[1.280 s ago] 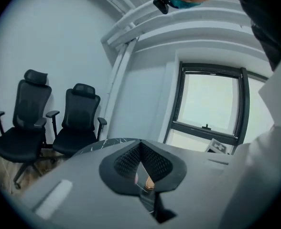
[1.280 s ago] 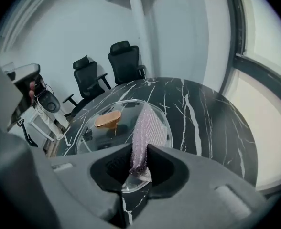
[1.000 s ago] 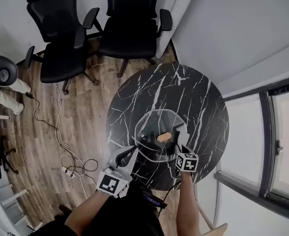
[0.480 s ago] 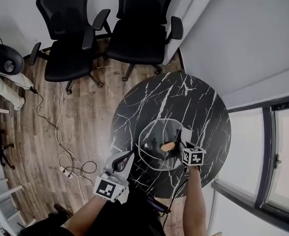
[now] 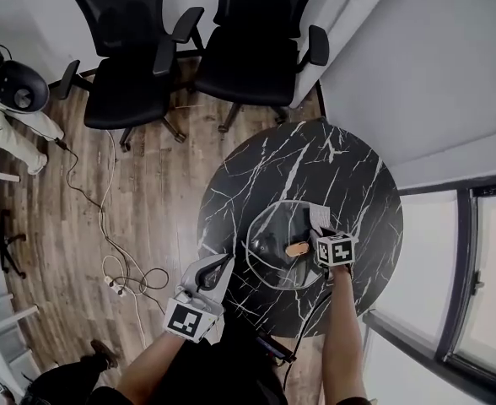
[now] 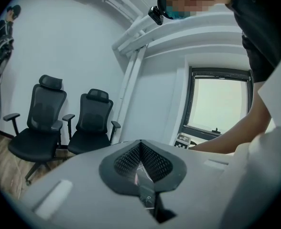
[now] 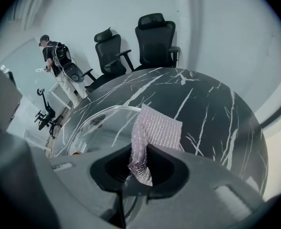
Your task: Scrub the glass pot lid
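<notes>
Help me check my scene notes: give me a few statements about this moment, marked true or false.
1. The right tongs grip a sparkly scouring cloth. True.
2. The left tongs clamp the glass pot lid. False: they are shut on nothing, apart from the lid.
3. The lid lies on a round black marble table. True.
4. Three chairs stand beyond the table. False: there are two office chairs.
</notes>
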`<state>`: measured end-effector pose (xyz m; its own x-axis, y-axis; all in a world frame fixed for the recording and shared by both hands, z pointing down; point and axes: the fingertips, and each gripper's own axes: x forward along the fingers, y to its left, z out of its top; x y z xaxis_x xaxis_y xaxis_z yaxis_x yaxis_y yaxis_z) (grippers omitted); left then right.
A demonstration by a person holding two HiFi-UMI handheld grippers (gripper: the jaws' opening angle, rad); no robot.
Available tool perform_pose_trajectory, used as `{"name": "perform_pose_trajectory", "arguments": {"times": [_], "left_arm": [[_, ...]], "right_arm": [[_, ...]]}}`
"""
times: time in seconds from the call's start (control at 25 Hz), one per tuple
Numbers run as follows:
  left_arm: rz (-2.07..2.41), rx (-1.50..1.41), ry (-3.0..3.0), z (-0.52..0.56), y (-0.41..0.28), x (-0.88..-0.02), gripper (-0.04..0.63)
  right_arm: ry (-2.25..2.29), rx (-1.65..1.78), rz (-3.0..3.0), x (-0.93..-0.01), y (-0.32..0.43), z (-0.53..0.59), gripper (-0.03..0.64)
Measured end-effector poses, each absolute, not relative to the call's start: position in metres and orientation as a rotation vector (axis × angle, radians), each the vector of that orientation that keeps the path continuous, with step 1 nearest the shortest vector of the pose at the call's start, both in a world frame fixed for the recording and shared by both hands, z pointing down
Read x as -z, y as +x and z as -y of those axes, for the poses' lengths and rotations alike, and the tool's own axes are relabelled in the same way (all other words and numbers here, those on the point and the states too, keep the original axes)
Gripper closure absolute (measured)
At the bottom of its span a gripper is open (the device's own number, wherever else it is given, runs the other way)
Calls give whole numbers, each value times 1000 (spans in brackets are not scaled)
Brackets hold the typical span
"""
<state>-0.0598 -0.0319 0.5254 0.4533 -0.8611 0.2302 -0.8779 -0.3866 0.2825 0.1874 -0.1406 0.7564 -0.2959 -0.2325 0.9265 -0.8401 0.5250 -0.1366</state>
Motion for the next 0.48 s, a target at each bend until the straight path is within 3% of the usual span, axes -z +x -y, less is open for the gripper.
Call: {"name": "perform_pose_trajectory", "arguments": {"times": [0.48], "left_arm": [[1531, -46, 2329, 18, -88, -520, 595]], "right_arm": [[724, -639, 1768, -758, 146, 141, 538]]}}
